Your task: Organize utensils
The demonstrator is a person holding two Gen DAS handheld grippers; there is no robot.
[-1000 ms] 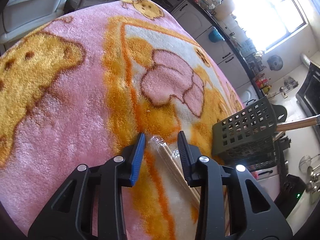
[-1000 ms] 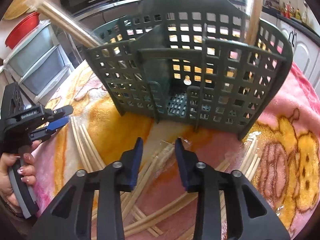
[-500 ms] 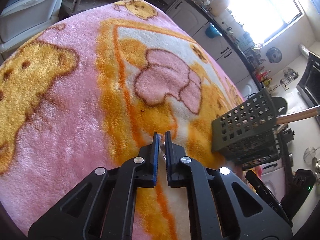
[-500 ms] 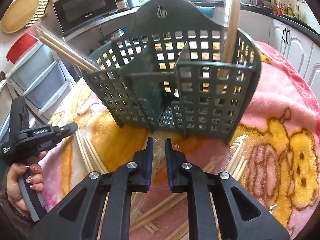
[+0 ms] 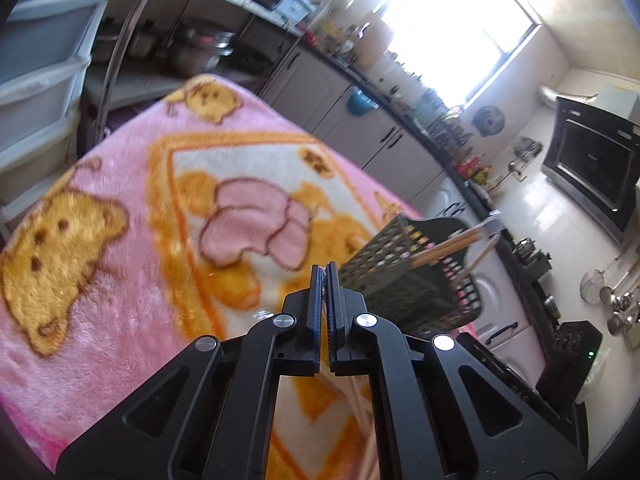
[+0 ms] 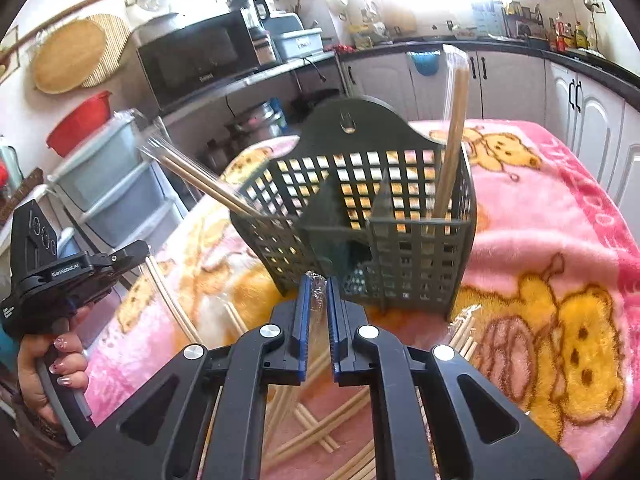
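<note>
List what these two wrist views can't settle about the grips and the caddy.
- Left gripper, left wrist view: fingers nearly touching; its own frame hides whatever they pinch.
- Right gripper, right wrist view: shut on clear wrapper; its body hides which chopsticks are inside.
- Green caddy, right wrist view: front wall hides the compartment floors.
- Loose chopsticks: cut off by the bottom edge, uncountable.
- Blanket, left wrist view: motion blurred.

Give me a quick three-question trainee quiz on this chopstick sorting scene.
1. True or false: the slotted basket lies on its side.
2. How many wrapped chopstick packs stick out of it?
3. The right gripper pinches: A a spoon, B a clear wrapper, C the basket rim.
Key: 1 false, it stands upright; 2 two; 3 B.
</note>
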